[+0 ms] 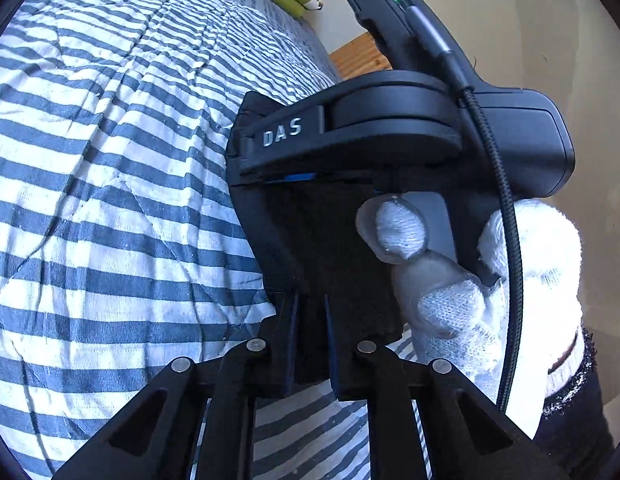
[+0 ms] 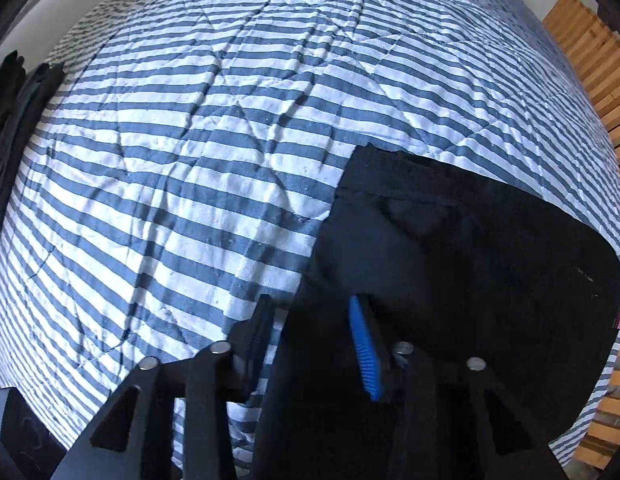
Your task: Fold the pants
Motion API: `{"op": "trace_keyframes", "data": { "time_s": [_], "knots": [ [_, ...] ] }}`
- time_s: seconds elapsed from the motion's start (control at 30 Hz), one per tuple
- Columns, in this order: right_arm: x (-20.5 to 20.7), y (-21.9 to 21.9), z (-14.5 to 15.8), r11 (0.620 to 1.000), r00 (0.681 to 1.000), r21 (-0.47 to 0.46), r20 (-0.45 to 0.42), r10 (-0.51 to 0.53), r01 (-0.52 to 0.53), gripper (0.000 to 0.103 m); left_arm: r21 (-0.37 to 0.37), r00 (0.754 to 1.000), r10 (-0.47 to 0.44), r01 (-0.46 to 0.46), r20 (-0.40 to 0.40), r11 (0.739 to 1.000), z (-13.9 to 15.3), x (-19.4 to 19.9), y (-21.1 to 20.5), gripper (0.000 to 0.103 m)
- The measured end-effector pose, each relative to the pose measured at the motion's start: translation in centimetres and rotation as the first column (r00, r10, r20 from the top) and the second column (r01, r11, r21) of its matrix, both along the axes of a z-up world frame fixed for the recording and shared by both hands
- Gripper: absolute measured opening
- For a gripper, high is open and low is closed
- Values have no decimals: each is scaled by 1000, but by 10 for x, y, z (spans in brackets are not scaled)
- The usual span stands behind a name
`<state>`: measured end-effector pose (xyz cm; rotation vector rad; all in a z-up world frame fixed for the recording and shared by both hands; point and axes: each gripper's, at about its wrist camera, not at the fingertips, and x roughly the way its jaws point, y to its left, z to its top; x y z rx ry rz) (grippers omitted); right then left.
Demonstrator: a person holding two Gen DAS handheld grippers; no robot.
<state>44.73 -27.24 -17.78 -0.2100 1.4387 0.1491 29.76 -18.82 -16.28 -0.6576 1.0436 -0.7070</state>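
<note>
The black pants [image 2: 470, 264] lie on the bed near its right edge, a flat folded panel spreading away from the right gripper [image 2: 310, 344], whose fingers are apart with cloth draped between them; whether they pinch it I cannot tell. Only the left wrist view shows the left gripper [image 1: 310, 344] narrowed onto a dark fold of the pants, and the other gripper's body held by a hand in a white glove [image 1: 470, 280]. The right view alone shows a second dark folded garment [image 2: 18, 132] at the far left edge. Beneath is a blue-and-white striped quilt [image 2: 190, 160], with wooden slats [image 2: 590, 64] beside it and a pale wall [image 1: 530, 20] beyond.
</note>
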Motion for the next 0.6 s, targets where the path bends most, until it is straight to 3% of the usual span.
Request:
{"op": "trace_keyframes", "data": {
  "time_s": [0.03,0.1,0.17,0.2,0.23,0.27,0.3,0.33,0.47,0.6],
  "knots": [
    [0,-3,0,1000,1000,28,-6,-8,8,11,3,1000,5,-5,-5,1000,0,0,5,13],
    [-2,-6,3,999,1000,48,-1,-23,23,6,4,1000,18,-18,-6,1000,-2,2,6,19],
    [-4,-8,5,998,999,59,12,-34,33,4,42,999,30,-29,-11,999,-4,-1,6,39],
    [-3,-10,6,997,999,65,16,-40,39,4,71,999,31,-30,-17,997,-10,-2,3,59],
    [-5,-14,7,996,999,76,21,-49,48,3,84,999,36,-34,-26,996,-15,-2,2,63],
    [-6,-17,8,995,998,80,23,-63,61,3,79,999,39,-37,-31,996,-20,-1,1,61],
    [-7,-20,10,992,997,99,29,-77,74,3,82,999,41,-39,-27,996,-21,-2,0,44],
    [-8,-24,11,988,995,122,33,-96,92,3,79,999,24,-21,-32,997,-23,-1,-2,10],
    [-15,-37,19,972,988,193,50,-146,133,3,72,1000,2,-1,-7,997,-20,-10,-4,6],
    [-30,-37,35,957,982,251,80,-171,146,2,21,1000,9,-10,26,1000,1,-22,14,5]
  ]
}}
